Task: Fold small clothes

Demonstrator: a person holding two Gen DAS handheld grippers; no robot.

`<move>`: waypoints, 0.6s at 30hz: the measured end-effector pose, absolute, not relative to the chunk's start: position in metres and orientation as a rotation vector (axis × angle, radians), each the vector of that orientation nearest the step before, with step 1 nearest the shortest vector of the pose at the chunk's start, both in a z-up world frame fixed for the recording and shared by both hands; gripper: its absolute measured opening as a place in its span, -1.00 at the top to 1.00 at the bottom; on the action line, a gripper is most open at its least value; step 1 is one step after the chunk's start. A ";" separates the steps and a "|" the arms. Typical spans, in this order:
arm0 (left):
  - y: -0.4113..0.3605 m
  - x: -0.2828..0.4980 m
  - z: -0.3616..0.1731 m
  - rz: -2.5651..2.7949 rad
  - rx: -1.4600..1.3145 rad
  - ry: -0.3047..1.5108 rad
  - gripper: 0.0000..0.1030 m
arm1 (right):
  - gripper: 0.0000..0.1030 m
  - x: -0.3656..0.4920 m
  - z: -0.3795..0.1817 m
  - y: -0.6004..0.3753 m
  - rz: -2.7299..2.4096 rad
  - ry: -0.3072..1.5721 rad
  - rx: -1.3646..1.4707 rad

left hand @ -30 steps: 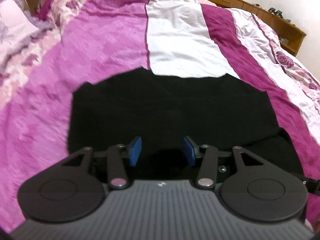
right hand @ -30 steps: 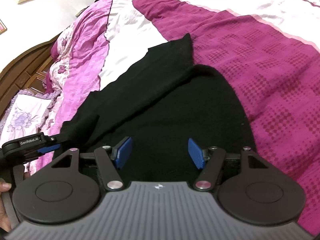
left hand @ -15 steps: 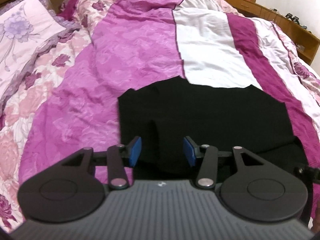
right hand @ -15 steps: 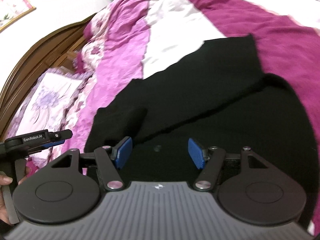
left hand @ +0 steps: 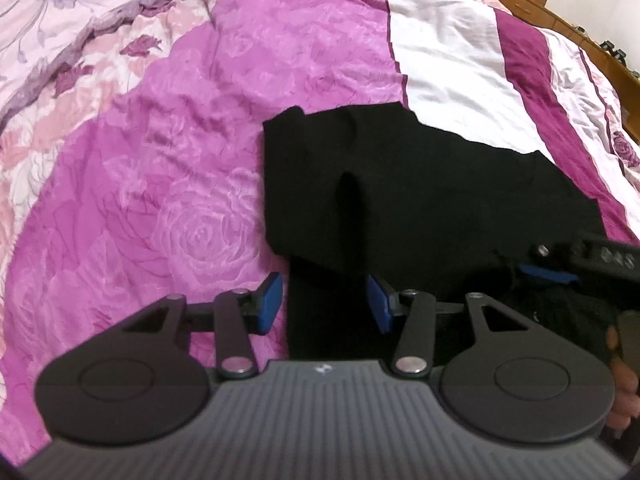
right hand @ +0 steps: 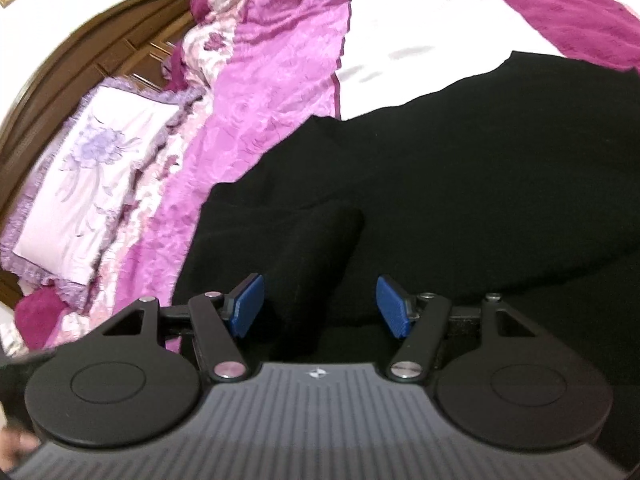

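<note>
On the shiny rose-patterned bedspread [left hand: 168, 184] lies a soft black garment [left hand: 420, 200], partly folded; left gripper [left hand: 325, 303] and right gripper [right hand: 318, 306] both hang with jaws apart, empty.

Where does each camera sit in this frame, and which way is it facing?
Left wrist: on the left gripper, angled down at the black garment's left edge on the purple bedspread; the right gripper and some of the hand holding it show at far right.
Right wrist: on the right gripper, angled down across the garment toward a floral pillow and wooden headboard.
Shared: the garment's folded flap, the bedspread; both sets of fingers open, empty.
</note>
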State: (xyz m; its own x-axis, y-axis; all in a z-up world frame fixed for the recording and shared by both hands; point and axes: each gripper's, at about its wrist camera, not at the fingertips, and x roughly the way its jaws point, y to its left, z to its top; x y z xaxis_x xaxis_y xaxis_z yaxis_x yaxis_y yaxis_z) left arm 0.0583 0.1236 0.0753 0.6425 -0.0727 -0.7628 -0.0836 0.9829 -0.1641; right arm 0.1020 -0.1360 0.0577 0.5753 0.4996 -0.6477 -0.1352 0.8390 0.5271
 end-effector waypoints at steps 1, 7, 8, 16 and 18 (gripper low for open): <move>0.125 0.059 0.073 0.008 -0.192 0.876 0.06 | -0.35 0.108 0.055 -0.133 0.386 0.896 0.448; 0.130 0.061 0.067 0.015 -0.203 0.872 0.06 | -0.31 0.138 0.039 -0.113 0.390 0.951 0.458; 0.131 0.061 0.067 0.019 -0.202 0.869 0.06 | -0.10 0.140 0.038 -0.111 0.393 0.955 0.459; 0.136 0.064 0.059 0.034 -0.233 0.873 0.06 | 0.90 0.146 0.080 -0.091 0.513 0.895 0.403; 0.135 0.066 0.058 0.046 -0.232 0.874 0.06 | 0.90 0.147 0.101 -0.088 0.539 0.848 0.395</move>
